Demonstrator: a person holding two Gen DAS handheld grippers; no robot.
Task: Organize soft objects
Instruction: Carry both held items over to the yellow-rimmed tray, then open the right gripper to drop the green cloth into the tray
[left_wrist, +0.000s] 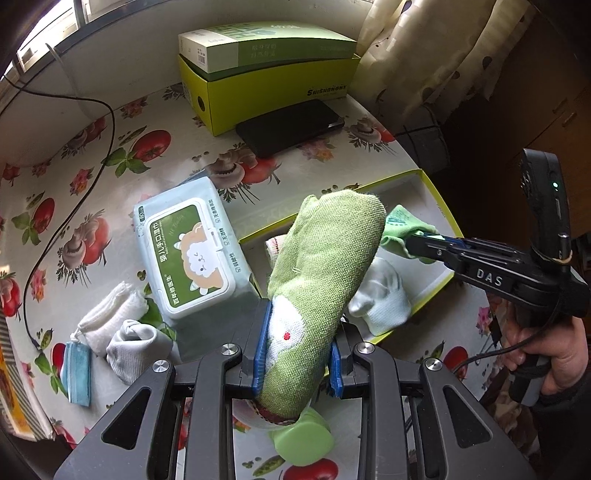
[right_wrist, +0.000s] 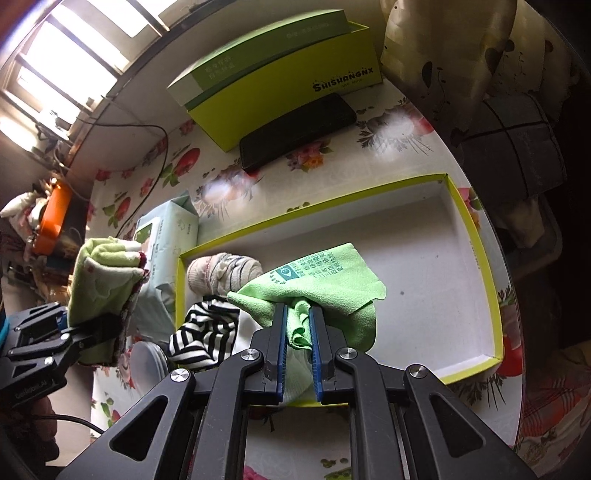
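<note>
Right tool (right_wrist: 298, 332) clamped on green cloth (right_wrist: 332, 280) over the tray (right_wrist: 476, 236), left tool (left_wrist: 297, 354) clamped on green sock (left_wrist: 325, 258) beside it; risk: loose cloth drapes over the rim when released.

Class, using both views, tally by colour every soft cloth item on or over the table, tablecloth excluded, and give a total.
Green: 2, rolled sock, cloth
White: 2, pouch, knit piece
Grey: 1, grey sock
Blue: 1, folded mask
Pink-and-white: 1, patterned sock
Black-and-white striped: 1, striped piece
Total: 8
</note>
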